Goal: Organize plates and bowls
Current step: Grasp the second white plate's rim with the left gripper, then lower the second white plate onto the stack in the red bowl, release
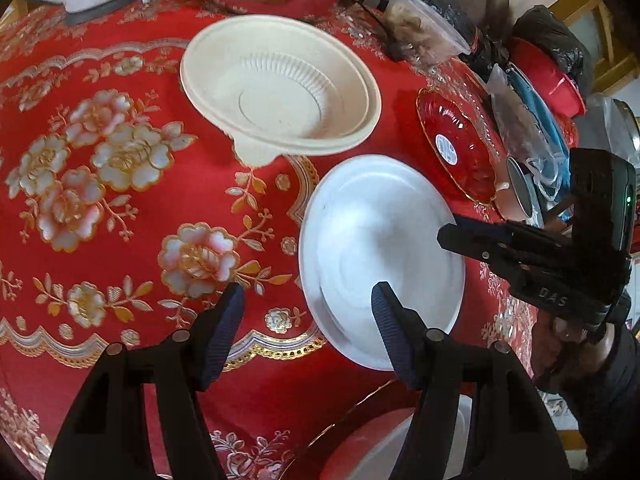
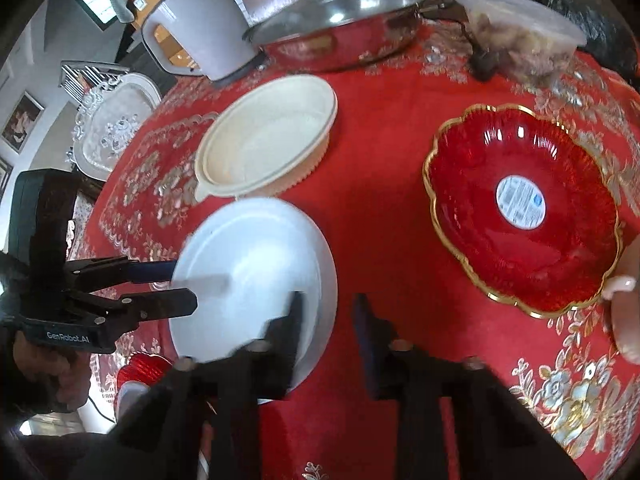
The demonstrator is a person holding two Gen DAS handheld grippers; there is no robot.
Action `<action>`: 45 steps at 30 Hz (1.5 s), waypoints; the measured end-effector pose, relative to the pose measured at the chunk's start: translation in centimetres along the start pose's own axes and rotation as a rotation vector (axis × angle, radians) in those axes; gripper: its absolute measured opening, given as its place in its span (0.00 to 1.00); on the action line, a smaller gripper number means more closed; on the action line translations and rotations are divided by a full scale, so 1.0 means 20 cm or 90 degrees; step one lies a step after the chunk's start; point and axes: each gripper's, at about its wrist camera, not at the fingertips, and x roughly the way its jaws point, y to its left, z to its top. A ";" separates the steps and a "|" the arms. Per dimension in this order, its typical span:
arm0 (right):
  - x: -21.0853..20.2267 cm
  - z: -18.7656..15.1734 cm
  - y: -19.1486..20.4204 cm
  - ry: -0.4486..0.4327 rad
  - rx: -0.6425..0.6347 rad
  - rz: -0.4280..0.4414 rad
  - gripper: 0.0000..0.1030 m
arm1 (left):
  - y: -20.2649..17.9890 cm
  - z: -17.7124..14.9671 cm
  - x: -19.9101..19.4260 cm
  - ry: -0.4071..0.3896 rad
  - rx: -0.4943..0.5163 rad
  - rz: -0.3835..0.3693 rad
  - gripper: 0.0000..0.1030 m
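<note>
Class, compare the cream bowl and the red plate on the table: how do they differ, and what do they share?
The cream bowl is plain and matt; the red plate is glossy and see-through. The bowl's rim is round with a small tab; the plate's is scalloped and gold-edged. The bowl is deeper, the plate shallower, with a sticker at its centre. Both sit empty on the red tablecloth.

Plate on tablecloth, bowl behind it, dish right, pan at back
</note>
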 end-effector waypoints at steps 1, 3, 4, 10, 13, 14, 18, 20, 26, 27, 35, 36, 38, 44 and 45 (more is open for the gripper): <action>0.00 -0.01 0.00 0.003 0.002 0.005 0.12 | 0.00 0.00 0.00 0.002 -0.002 0.000 0.48; 0.00 -0.01 0.01 0.000 0.007 0.009 0.12 | 0.01 0.01 0.02 0.014 -0.009 -0.004 0.19; -0.02 -0.02 0.01 -0.004 0.013 0.018 0.11 | 0.00 0.01 0.02 0.016 -0.013 -0.010 0.15; -0.19 -0.01 0.06 -0.046 0.025 0.024 0.10 | -0.05 0.02 -0.10 -0.013 -0.007 -0.034 0.13; -0.30 -0.01 0.09 -0.066 0.029 0.030 0.10 | -0.07 0.02 -0.21 -0.030 -0.005 -0.050 0.13; -0.34 -0.02 0.11 -0.072 0.033 0.031 0.10 | -0.09 0.02 -0.26 -0.036 0.000 -0.056 0.13; -0.47 -0.11 0.17 -0.089 0.040 0.053 0.10 | -0.13 -0.03 -0.41 -0.052 0.015 -0.072 0.13; -0.51 -0.17 0.19 -0.086 0.048 0.059 0.10 | -0.14 -0.09 -0.45 -0.045 0.024 -0.081 0.13; -0.52 -0.43 0.28 -0.042 0.053 0.064 0.10 | -0.16 -0.35 -0.40 0.035 0.041 -0.082 0.13; -0.51 -0.47 0.29 -0.034 0.052 0.065 0.10 | -0.16 -0.38 -0.40 0.044 0.037 -0.082 0.13; -0.39 -0.67 0.39 0.010 0.038 0.041 0.10 | -0.09 -0.63 -0.30 0.107 0.016 -0.062 0.13; -0.38 -0.68 0.39 0.012 0.040 0.037 0.10 | -0.09 -0.64 -0.30 0.110 0.016 -0.059 0.13; -0.36 -0.69 0.39 0.014 0.037 0.031 0.10 | -0.09 -0.65 -0.31 0.108 0.015 -0.057 0.14; -0.35 -0.69 0.39 0.015 0.023 0.010 0.10 | -0.07 -0.66 -0.35 0.087 0.011 -0.035 0.16; -0.36 -0.69 0.39 0.014 0.022 0.011 0.10 | -0.07 -0.66 -0.35 0.084 0.009 -0.034 0.16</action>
